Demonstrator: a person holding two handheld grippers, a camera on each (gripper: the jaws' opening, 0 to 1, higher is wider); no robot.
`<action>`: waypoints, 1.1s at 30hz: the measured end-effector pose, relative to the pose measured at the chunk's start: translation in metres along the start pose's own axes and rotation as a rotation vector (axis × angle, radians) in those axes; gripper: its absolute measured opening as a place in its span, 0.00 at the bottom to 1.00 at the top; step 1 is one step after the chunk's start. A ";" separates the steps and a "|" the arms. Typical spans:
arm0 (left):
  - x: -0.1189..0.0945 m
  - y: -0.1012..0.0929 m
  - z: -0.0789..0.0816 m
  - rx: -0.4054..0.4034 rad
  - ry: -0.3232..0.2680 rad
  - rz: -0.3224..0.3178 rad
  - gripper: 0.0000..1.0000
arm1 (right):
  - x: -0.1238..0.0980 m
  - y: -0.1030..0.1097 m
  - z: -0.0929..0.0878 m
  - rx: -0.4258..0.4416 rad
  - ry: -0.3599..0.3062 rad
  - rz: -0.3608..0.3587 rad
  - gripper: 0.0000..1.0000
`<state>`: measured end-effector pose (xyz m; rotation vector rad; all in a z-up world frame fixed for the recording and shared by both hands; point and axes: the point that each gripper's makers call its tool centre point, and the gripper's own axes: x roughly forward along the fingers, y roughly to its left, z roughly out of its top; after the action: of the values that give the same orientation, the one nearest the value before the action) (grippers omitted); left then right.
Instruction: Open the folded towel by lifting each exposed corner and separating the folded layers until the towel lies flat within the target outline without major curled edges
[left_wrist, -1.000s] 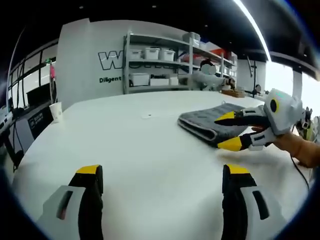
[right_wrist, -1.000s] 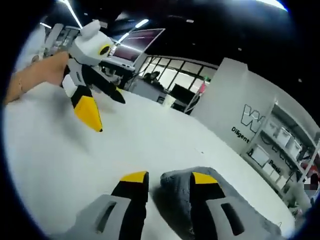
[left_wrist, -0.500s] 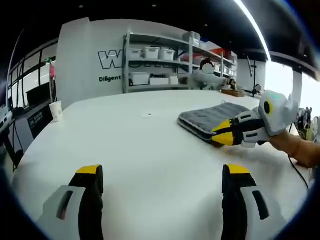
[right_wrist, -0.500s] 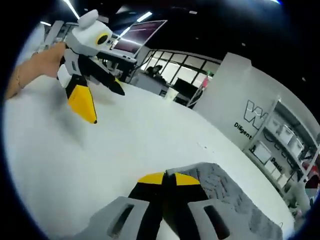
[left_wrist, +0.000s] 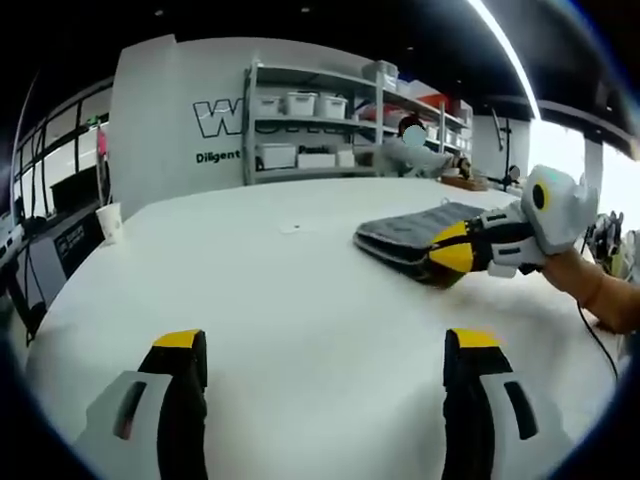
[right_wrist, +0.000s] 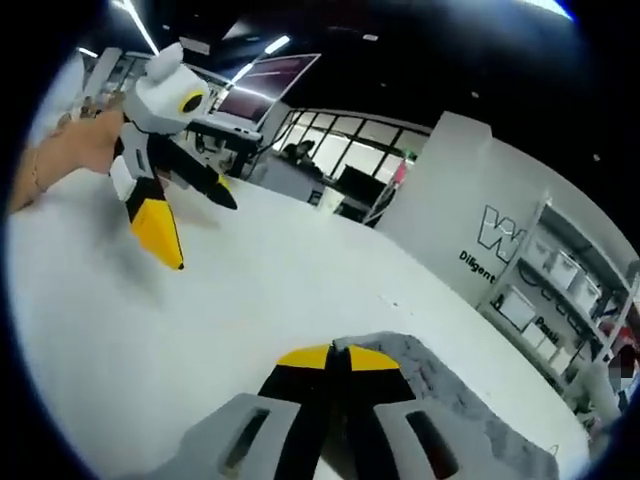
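Toward the desk's (left_wrist: 250, 290) far right edge, my right hand-held gripper (right_wrist: 336, 352) pinches the folded grey textured towel's (left_wrist: 415, 228) near corner; left hand-held gripper (left_wrist: 325, 345) spread, hovering. I'd lift slowly, peeling one layer.

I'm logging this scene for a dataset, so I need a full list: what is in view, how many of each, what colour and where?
towel: one, grey, folded, on the table's far right part, its near corner pinched
table: one, white, large, under everything
paper cup: one, white, at the table's left edge
shelving unit: one, grey, against the back wall, with white bins
wall lettering: dark, on the white wall left of the shelves
ceiling light strip: one, white, upper right
left gripper: one, grey with yellow tips, jaws wide apart above bare table
right gripper: one, white and yellow, jaws shut on the towel's corner
hand: one, holding the right gripper
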<state>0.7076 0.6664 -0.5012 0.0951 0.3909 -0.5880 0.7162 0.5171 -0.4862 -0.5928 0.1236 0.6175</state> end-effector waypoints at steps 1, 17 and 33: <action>0.000 0.000 0.000 0.001 0.001 0.000 0.96 | 0.000 -0.002 0.001 0.002 -0.003 -0.004 0.00; 0.001 -0.003 -0.006 0.029 0.031 -0.006 0.96 | -0.014 -0.045 0.012 0.041 -0.054 -0.098 0.00; 0.003 -0.005 -0.009 0.043 0.049 -0.005 0.96 | -0.032 -0.072 0.021 0.057 -0.117 -0.174 0.00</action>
<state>0.7047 0.6624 -0.5105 0.1496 0.4259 -0.5998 0.7300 0.4650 -0.4251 -0.5056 -0.0200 0.4770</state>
